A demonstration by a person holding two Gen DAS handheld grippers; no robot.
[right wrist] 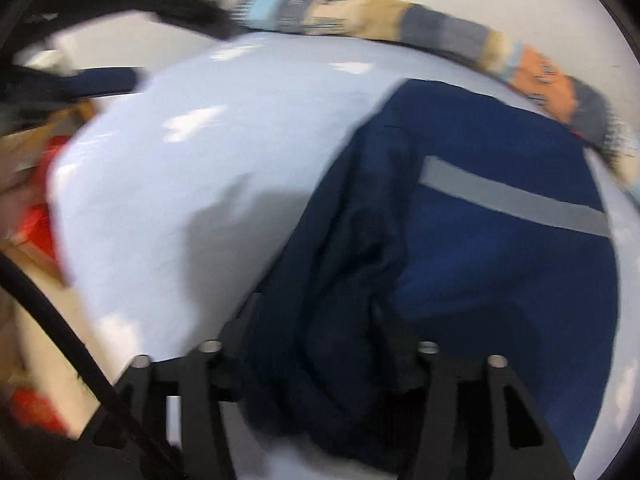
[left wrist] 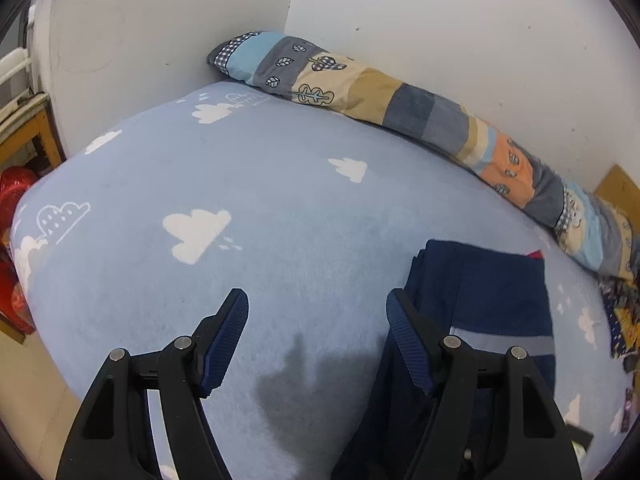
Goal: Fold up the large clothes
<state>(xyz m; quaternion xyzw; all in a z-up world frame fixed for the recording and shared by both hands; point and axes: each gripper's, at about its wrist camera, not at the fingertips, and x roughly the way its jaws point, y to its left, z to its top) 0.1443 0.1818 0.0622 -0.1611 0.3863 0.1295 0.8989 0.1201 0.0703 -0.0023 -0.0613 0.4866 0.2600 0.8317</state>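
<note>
Navy garment (left wrist: 480, 300) with a grey stripe lies on the cloud-print blanket (left wrist: 280, 184), lower right of your left wrist frame. Your left gripper (left wrist: 318, 306) hangs over the blanket, jaws wide apart, empty. Your right gripper (right wrist: 320, 344) has dark fabric bunched between its fingers; that frame is blurred, so grip can't be confirmed. Patchwork quilt roll (left wrist: 400, 96) runs along the wall (left wrist: 460, 20), upper right.

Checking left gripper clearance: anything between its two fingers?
Only bare cloud-print blanket and a shadow, per the left wrist view. The left gripper stands open; the navy garment lies past its right-hand finger.
</note>
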